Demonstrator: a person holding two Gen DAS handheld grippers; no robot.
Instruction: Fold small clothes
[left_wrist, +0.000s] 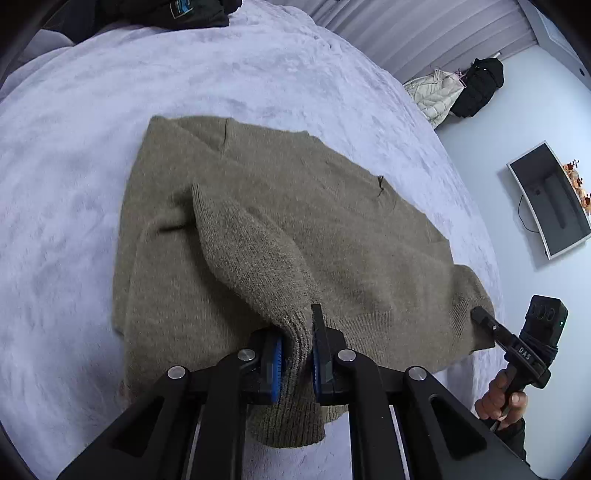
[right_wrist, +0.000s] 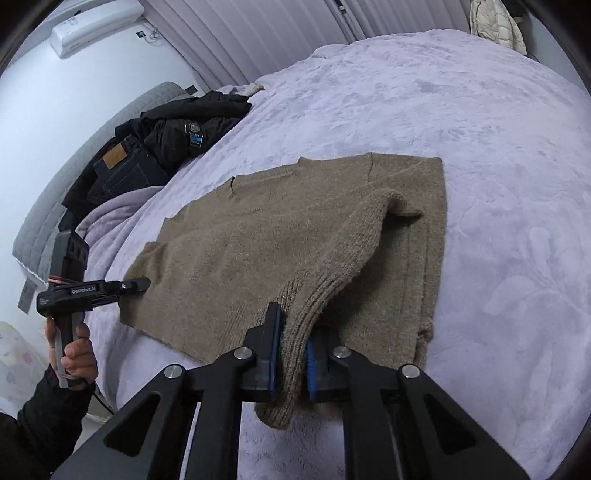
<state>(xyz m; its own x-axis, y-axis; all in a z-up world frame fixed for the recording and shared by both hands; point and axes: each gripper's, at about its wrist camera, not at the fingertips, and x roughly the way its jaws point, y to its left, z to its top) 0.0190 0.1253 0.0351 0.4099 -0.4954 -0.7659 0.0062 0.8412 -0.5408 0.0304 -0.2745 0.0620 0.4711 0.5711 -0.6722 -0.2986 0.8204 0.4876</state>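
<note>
Sweater (left_wrist: 258, 206) lies flat on the bed (left_wrist: 74, 184), brown knit on a pale purple fleece cover, collar end far from me, hem near the bed's near edge.

Left gripper (left_wrist: 297, 354) is clamped on a ribbed sleeve cuff (left_wrist: 291, 398); the blue pads press the knit from both sides and the cuff end hangs below the jaws. The sleeve (left_wrist: 251, 258) rises off the body of the sweater in a ridge toward me.

Right gripper (right_wrist: 293, 360) is pinched on the other cuff (right_wrist: 280, 406) in the same way, its sleeve (right_wrist: 351, 251) running up from the shoulder fold.

I judge both cuffs are held so the sleeves can be laid across the body, squaring the sweater before the halves are folded.

Edges: on the right wrist view the side hem (right_wrist: 439, 240) already looks folded in, straight and layered. The bottom hem (right_wrist: 155, 332) sits close to the bed's edge, so little margin toward me.

Room: wide bare cover beyond and beside the sweater. Dark clothes (right_wrist: 155, 147) are piled well apart at the far corner; no obstruction to a sweep inward.
</note>
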